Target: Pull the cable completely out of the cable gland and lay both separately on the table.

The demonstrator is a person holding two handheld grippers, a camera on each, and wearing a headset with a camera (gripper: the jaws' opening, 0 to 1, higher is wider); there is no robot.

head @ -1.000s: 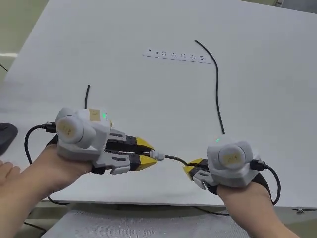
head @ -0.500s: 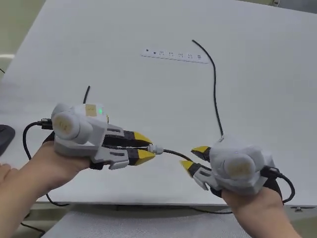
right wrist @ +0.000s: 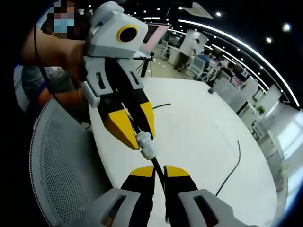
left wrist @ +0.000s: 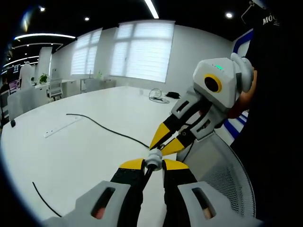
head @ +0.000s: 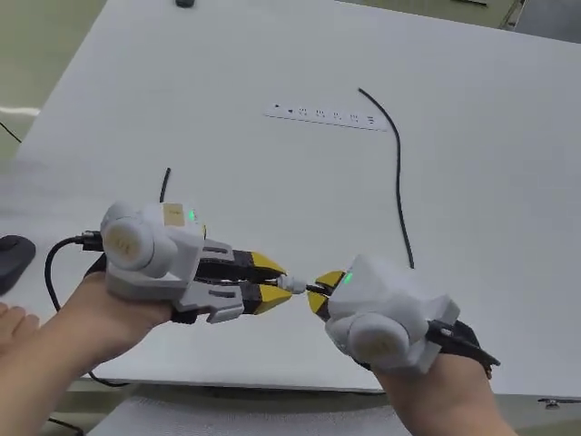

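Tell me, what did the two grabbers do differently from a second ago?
The right gripper opened, moved closer to the left gripper, and now pinches the cable again, right next to the cable gland. The left gripper stayed shut on the cable gland, and the power strip still lies on the table.

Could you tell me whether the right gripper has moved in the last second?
Yes: against the loose black cable on the table, the right gripper has shifted left, toward the cable gland.
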